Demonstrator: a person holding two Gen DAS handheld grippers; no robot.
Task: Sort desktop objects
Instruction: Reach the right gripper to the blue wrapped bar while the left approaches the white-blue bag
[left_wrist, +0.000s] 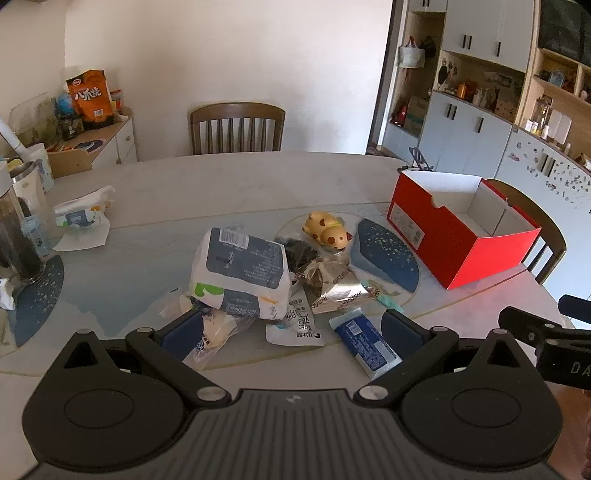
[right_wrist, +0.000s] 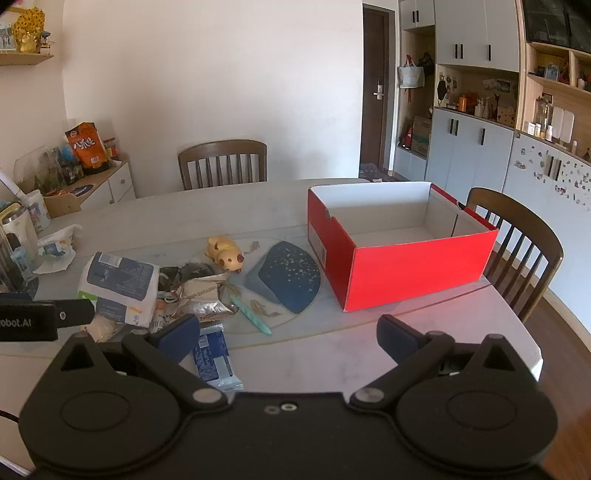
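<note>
A heap of objects lies on the round table: a white and blue tissue pack (left_wrist: 240, 273) (right_wrist: 120, 282), a yellow spotted toy dog (left_wrist: 327, 229) (right_wrist: 225, 253), a silver foil wrapper (left_wrist: 332, 284) (right_wrist: 203, 295), a blue snack bar (left_wrist: 365, 345) (right_wrist: 214, 356), a white sachet (left_wrist: 299, 325) and a teal stick (right_wrist: 253, 317). An open, empty red box (left_wrist: 458, 236) (right_wrist: 399, 266) stands to the right. My left gripper (left_wrist: 291, 332) is open and empty, just before the heap. My right gripper (right_wrist: 288, 332) is open and empty, in front of the box.
A dark blue speckled mat (left_wrist: 388, 254) (right_wrist: 288, 280) lies between heap and box. A second tissue pack (left_wrist: 83, 218) and cups (left_wrist: 26, 206) stand at the left. Chairs (left_wrist: 236, 127) (right_wrist: 517, 254) surround the table. Cabinets line the right wall.
</note>
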